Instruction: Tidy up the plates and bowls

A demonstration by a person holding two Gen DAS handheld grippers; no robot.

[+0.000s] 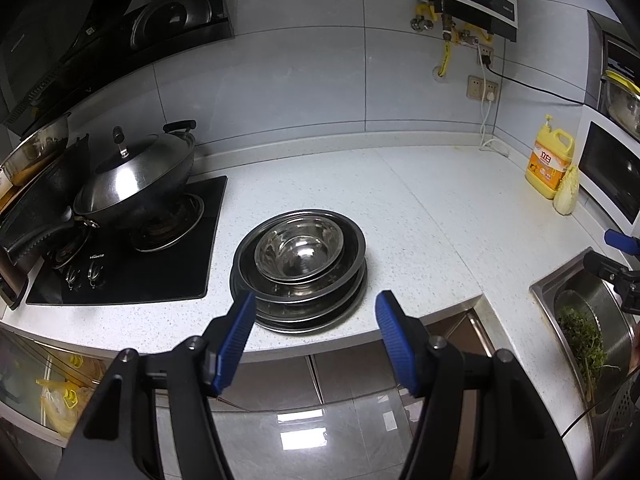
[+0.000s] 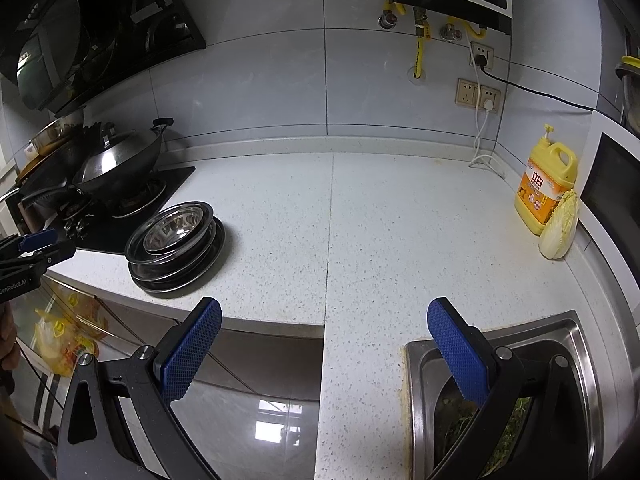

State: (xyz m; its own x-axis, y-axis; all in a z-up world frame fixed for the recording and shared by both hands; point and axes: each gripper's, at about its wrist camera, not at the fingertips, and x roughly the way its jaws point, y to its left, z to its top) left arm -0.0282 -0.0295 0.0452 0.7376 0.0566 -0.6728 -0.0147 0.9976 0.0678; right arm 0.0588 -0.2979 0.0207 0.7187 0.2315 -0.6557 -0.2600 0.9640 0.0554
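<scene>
Blue-padded fingers of the left claw stand wide apart with nothing between them, poised just short of the front edge of the surface; the right claw is likewise spread and empty, hanging over the edge beside the sink.

Straight ahead of the left claw sits the stack of plates, shallow steel dishes piled near the front edge of the surface, with a nest of steel bowls resting in the top dish; from the right wrist view the same pile lies well off to the left, just beside the black hob.

Steel of this kind is probably light and stiff and will not break if knocked, but it is smooth and likely slippery; a pinch on a rolled rim, one pad inside and one outside, looks the surest hold. The bowls seem nested loosely, so lifting one may drag or rattle the next; the plates lie too close together to tell how many there are.

Around it: a lidded wok on the hob, close on the left; a yellow detergent bottle and a piece of cabbage far right; greens in a basin in the sink. Between the stack and those, the surface carries nothing that would block a move.
</scene>
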